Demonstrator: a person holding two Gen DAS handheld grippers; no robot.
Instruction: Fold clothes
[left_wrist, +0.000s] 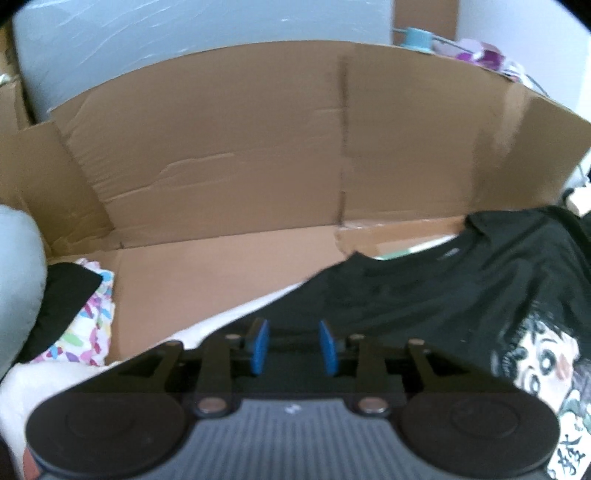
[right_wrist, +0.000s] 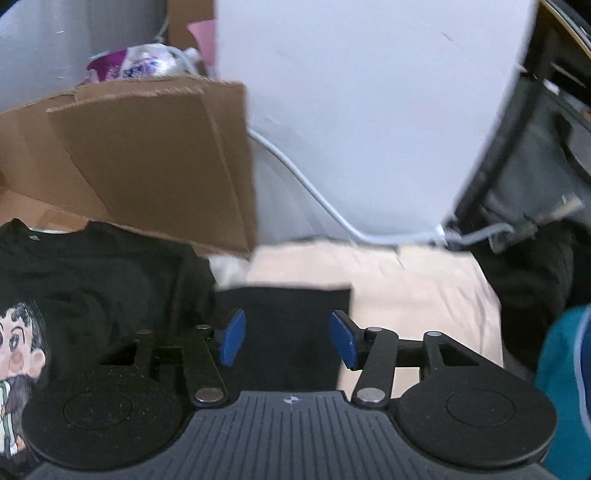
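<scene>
A black T-shirt (left_wrist: 424, 288) with a cartoon face print (left_wrist: 543, 354) lies spread on a pale sheet, its collar toward the cardboard. My left gripper (left_wrist: 293, 349) hovers over the shirt's left edge, blue pads (left_wrist: 258, 345) apart with nothing gripped. In the right wrist view the same shirt (right_wrist: 92, 273) lies at the left, its sleeve (right_wrist: 284, 317) stretched flat to the right. My right gripper (right_wrist: 288, 341) hangs above that sleeve, jaws wide, pads (right_wrist: 343, 341) clear of the cloth.
A large flattened cardboard box (left_wrist: 229, 155) stands behind the shirt. A colourful patterned cloth (left_wrist: 92, 325) and a grey cushion (left_wrist: 18, 280) lie at the left. A cardboard flap (right_wrist: 155, 158), a grey cable (right_wrist: 317, 195), a dark bag (right_wrist: 535, 155) and teal fabric (right_wrist: 561, 387) are around the pale sheet (right_wrist: 413, 291).
</scene>
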